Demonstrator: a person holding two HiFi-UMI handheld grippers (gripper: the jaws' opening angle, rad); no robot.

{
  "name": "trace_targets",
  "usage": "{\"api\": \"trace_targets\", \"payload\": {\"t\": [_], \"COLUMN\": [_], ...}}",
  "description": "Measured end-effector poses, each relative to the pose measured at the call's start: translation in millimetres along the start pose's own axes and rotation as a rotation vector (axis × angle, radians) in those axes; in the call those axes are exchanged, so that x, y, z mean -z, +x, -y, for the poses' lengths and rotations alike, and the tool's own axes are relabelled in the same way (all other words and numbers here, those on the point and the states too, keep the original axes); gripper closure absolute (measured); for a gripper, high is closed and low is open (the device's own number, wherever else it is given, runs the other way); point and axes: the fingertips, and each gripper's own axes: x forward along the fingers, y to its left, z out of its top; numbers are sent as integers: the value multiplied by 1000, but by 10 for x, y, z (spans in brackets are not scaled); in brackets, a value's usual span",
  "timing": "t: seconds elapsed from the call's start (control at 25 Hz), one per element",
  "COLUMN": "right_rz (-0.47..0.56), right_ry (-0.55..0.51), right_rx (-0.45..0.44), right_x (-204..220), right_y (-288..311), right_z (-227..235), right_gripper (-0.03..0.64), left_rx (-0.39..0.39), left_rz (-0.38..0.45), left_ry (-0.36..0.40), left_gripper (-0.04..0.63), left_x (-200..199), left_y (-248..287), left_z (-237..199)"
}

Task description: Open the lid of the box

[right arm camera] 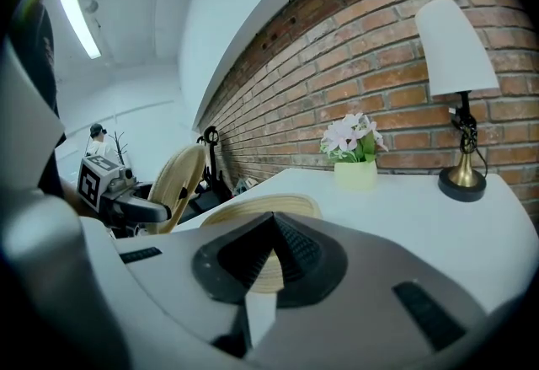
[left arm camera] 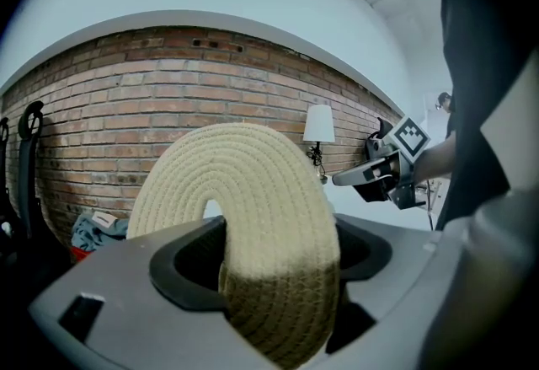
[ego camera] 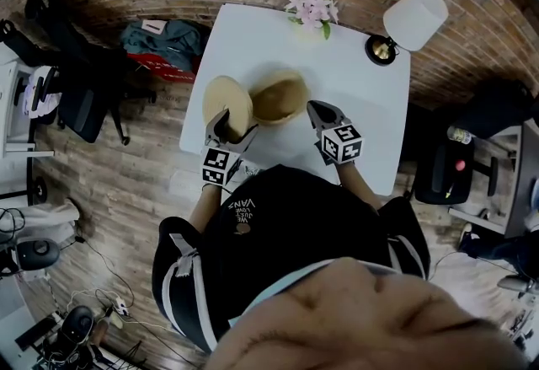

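Note:
A round woven box point(ego camera: 280, 97) stands uncovered on the white table point(ego camera: 354, 82). Its woven lid point(ego camera: 226, 107) is off the box, held on edge to the left of it. My left gripper point(ego camera: 226, 129) is shut on the lid's rim. In the left gripper view the lid point(left arm camera: 244, 217) stands upright between the jaws of the left gripper point(left arm camera: 269, 252). My right gripper point(ego camera: 320, 115) hovers just right of the box, shut and empty. In the right gripper view its jaws point(right arm camera: 269, 229) meet in front of the box's rim point(right arm camera: 244, 210), with the lid point(right arm camera: 177, 179) and left gripper point(right arm camera: 139, 208) beyond.
A pot of pink flowers point(ego camera: 310, 6) stands at the table's far edge and a white-shaded lamp point(ego camera: 413, 18) at its far right corner. A brick wall lies behind. An office chair point(ego camera: 84, 99) and a bundle of cloth point(ego camera: 164, 44) are on the wooden floor to the left.

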Motion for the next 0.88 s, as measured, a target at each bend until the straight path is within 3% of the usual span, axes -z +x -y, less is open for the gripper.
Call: {"api": "trace_targets", "payload": {"t": [0.88], "right_rz": [0], "right_ry": [4], "right_rx": [28], "right_x": [47], "right_y": [3], "right_z": [-127], "right_gripper": [614], "left_rx": [15], "left_rz": [5], "left_ry": [-40], "left_gripper": [229], "left_x": [111], "left_y": [-104], "left_z": [7]}}
